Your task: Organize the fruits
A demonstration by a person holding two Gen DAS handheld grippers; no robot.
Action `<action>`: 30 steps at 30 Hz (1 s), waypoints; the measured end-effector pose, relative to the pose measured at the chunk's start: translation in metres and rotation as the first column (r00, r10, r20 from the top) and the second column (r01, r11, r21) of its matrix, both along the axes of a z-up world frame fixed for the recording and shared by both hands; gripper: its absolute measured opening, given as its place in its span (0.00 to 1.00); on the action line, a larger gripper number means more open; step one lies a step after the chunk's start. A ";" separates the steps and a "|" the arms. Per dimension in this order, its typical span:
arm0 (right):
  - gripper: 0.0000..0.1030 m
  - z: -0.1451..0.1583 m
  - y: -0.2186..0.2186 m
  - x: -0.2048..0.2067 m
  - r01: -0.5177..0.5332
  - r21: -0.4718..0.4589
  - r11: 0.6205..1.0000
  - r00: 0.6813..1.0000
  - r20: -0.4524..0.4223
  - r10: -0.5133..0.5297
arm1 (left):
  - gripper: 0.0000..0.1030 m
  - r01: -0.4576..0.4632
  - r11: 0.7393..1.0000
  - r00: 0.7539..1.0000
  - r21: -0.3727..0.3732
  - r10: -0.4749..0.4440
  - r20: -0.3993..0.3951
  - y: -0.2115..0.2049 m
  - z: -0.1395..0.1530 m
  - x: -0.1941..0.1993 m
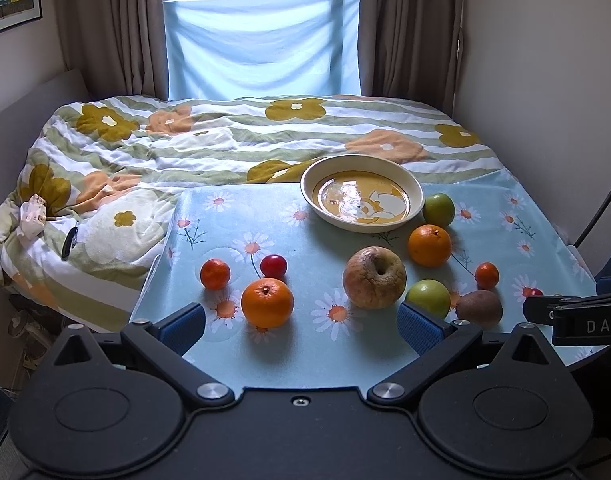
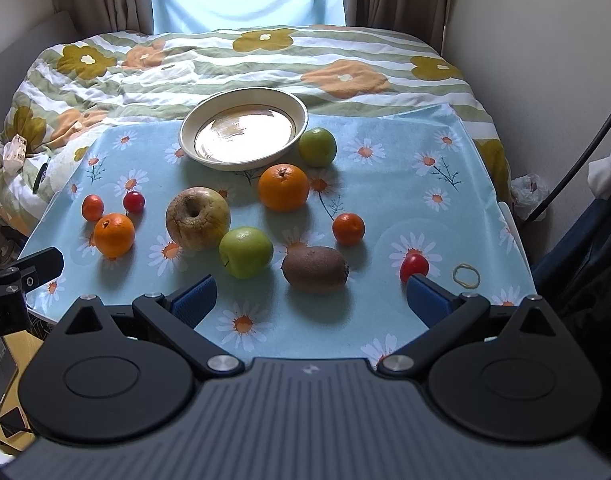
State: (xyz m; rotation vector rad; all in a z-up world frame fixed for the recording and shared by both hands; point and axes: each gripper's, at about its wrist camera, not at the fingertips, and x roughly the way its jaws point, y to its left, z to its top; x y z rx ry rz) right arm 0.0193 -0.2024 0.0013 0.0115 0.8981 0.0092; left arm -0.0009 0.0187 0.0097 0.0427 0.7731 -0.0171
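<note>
- Judging from the empty bowl (image 2: 243,135), the sorting has not begun: no fruit is in it, and all lie loose on the cloth (image 2: 405,208).
- Left gripper (image 1: 301,322) hovers at the near edge, jaws wide, holding nothing; an orange (image 1: 267,303) sits just ahead between its fingers.
- Right gripper (image 2: 311,302) hovers likewise, jaws wide and empty, with the kiwi (image 2: 314,269) just ahead.
- Left cluster: the orange, a small mandarin (image 1: 214,274) and a red plum (image 1: 273,266), well apart from the bowl.
- Middle: a wrinkled apple (image 2: 197,218) touching a green apple (image 2: 246,252); a second orange (image 2: 283,187) and a second green fruit (image 2: 317,146) lie just beside the bowl.
- Right side: another mandarin (image 2: 348,229), and a red fruit (image 2: 414,266) by the right finger, near a rubber band (image 2: 466,275).
- Everything is left to do; I guess the bowl is the target.
</note>
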 end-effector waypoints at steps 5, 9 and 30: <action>1.00 0.000 0.002 0.002 0.000 -0.001 1.000 1.000 0.001 0.000 | 1.00 0.003 1.000 1.000 0.000 -0.003 0.001 0.001 -0.002 0.003; 1.00 0.001 0.003 0.004 0.001 0.007 1.000 1.000 0.004 -0.001 | 1.00 0.016 1.000 1.000 -0.002 -0.016 -0.006 0.003 -0.003 0.006; 1.00 -0.061 0.050 0.052 -0.074 0.010 0.997 0.997 -0.009 0.074 | 1.00 0.071 0.994 0.995 0.084 -0.065 -0.070 0.046 -0.068 0.060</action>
